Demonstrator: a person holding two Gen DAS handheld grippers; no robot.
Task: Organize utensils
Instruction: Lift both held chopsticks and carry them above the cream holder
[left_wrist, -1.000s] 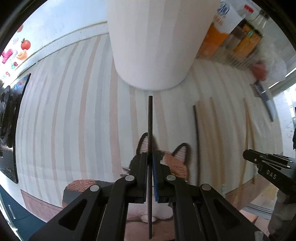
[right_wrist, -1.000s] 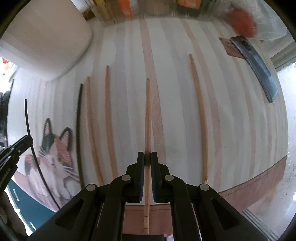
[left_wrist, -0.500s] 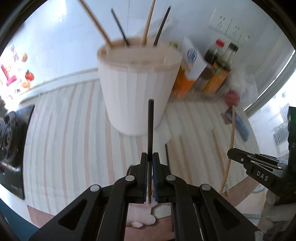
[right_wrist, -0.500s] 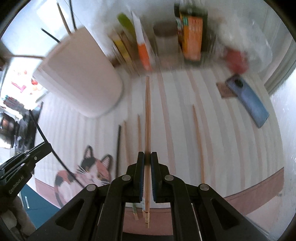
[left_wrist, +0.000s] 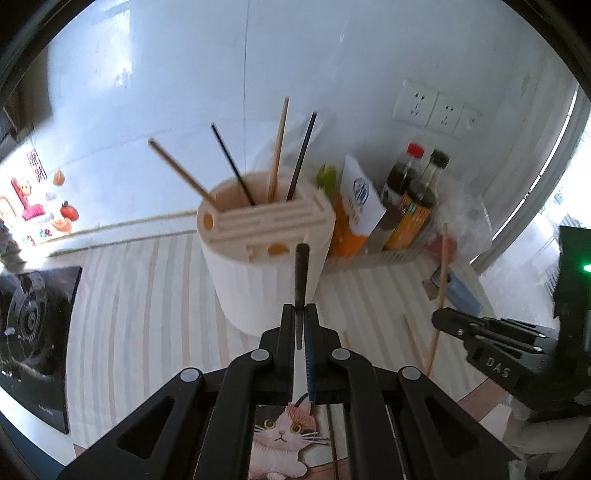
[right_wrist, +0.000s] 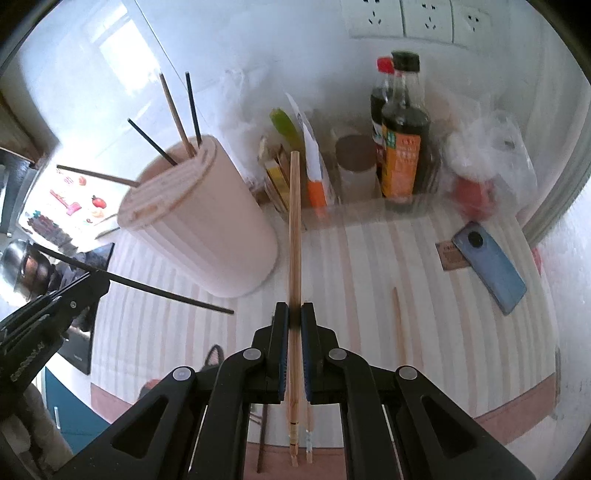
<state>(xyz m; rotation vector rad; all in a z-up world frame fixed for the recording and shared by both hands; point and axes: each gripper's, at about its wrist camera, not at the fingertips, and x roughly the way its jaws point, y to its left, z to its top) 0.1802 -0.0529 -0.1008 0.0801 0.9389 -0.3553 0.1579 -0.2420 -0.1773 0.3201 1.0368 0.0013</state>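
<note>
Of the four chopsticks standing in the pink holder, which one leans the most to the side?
The brown wooden chopstick at the left of the pink ribbed holder: it tilts far outward, while the others stand steeper.

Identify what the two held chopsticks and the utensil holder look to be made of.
Left tongs' black chopstick: dark, smooth, maybe plastic or lacquered. Right tongs' tan chopstick: likely bamboo or wood, matte. Holder: pale, ribbed, probably plastic.

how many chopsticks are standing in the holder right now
4: two wooden, two black, all in the holder. Wooden one leans far left, black one beside it, wooden one near upright, black one rightmost. Shorter ones inside may be hidden.
</note>
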